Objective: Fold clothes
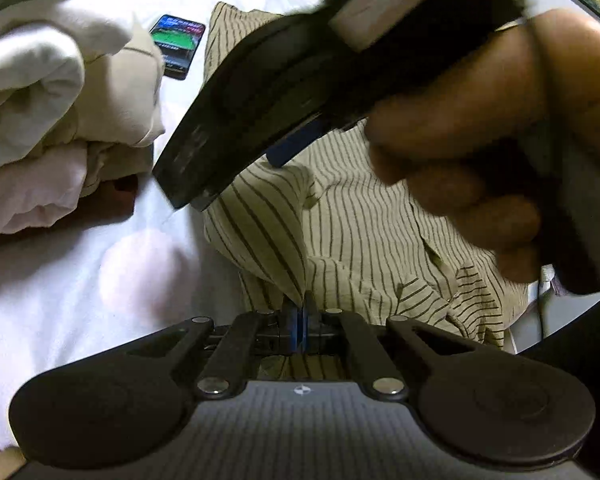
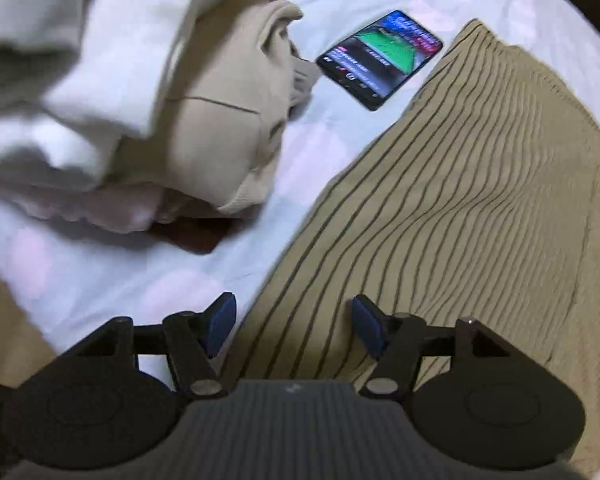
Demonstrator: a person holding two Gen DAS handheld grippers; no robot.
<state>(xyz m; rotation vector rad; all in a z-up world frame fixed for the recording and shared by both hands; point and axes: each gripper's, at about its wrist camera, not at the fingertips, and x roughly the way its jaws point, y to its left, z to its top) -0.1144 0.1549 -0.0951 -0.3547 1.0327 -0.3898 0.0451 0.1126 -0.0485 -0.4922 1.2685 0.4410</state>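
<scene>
1. Left wrist view: the left gripper (image 1: 300, 322) sits at the bottom centre of the frame, its blue pads pinched together on a raised ridge of the striped shirt (image 1: 360, 232), which spreads crumpled across the middle and lower right on the white sheet (image 1: 80, 280); it looks thin, light and floppy, so I'd judge it will sag wherever it isn't held
2. Same view, upper right: a hand (image 1: 480, 140) carries the right gripper (image 1: 192, 196) low over the shirt, blurred; a pile of pale clothes (image 1: 60, 112) fills the upper left, a lit phone (image 1: 178, 46) beside it
3. Right wrist view: here the right gripper (image 2: 294, 324) stands wide open at the bottom centre, right over the shirt's near edge (image 2: 440, 220), which runs smooth up to the upper right; that edge or a corner looks the likeliest place to pinch, though soft cloth may slip from the pads
4. Upper left holds the pile (image 2: 140, 100), the phone (image 2: 380, 58) top centre
</scene>
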